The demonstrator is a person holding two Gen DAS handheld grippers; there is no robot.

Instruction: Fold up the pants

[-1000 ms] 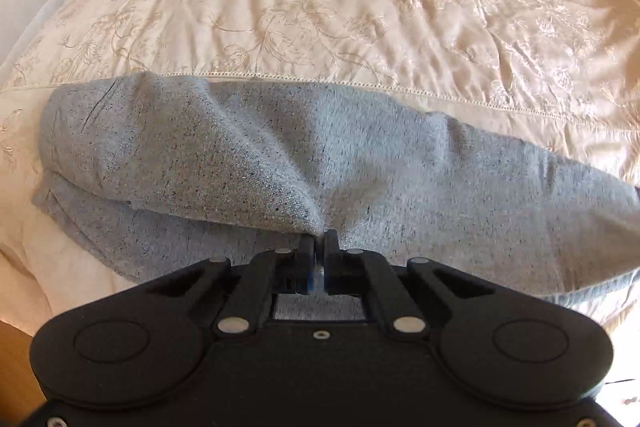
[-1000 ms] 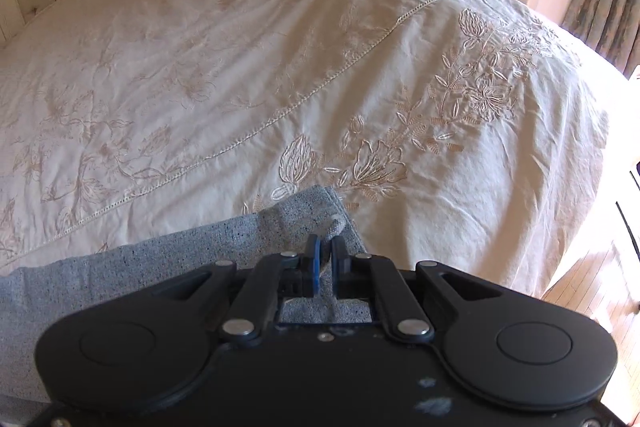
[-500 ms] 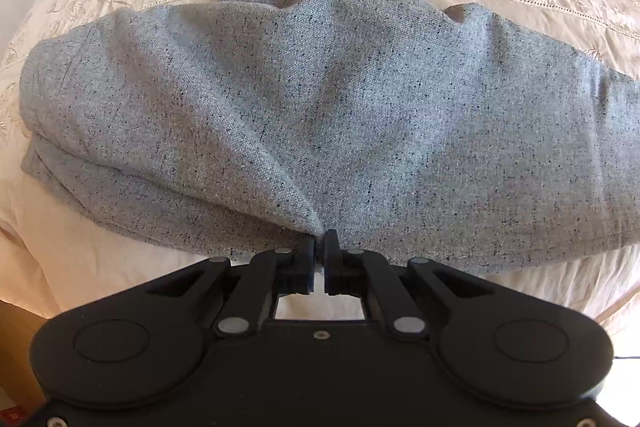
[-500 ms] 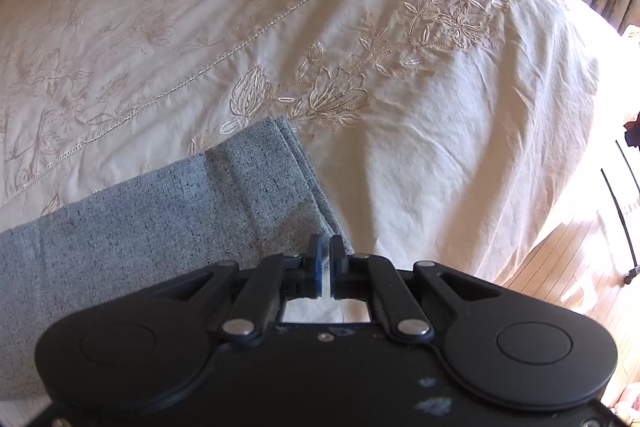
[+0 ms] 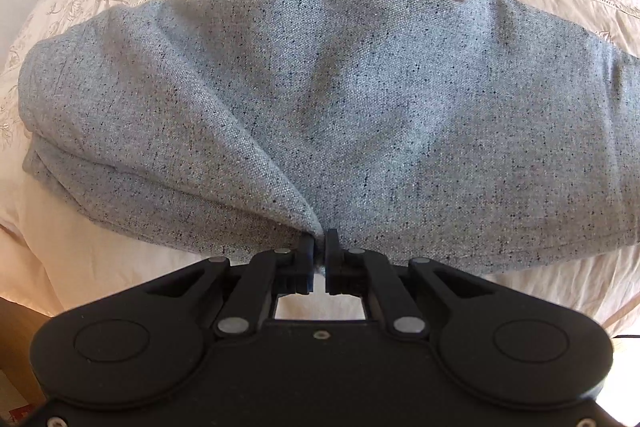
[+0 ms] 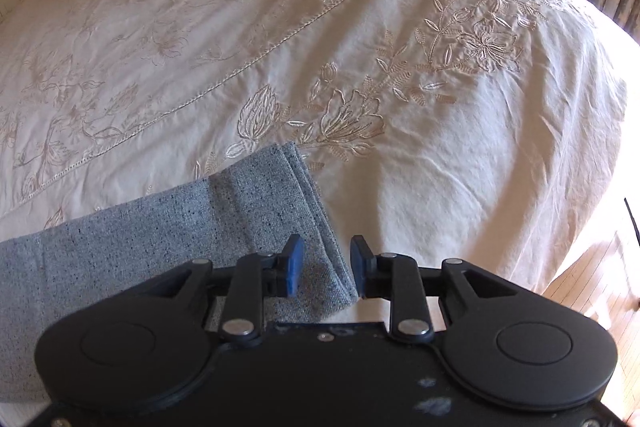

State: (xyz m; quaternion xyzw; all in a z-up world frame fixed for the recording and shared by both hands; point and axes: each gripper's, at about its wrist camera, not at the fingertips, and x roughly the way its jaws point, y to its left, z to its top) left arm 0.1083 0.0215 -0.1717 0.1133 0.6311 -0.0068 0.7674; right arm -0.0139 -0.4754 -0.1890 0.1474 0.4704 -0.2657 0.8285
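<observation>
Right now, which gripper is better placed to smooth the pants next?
Right. The right gripper has just opened over the hem, free of the pants; the left gripper pinches a fold.

Bright daylight from the right, glare at the edges, fisheye bending, sharp focus

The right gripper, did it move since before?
Yes. The right gripper came down toward the bedspread; its embroidered flowers look bigger now. Its jaws have just opened, letting go of the pants.

Bed under cream embroidered bedspread point(image 6: 460, 155), floral stitching, corded seam across. Grey speckled pants point(image 5: 360, 115) lie folded along near edge, hem end point(image 6: 296, 187) to right.
</observation>
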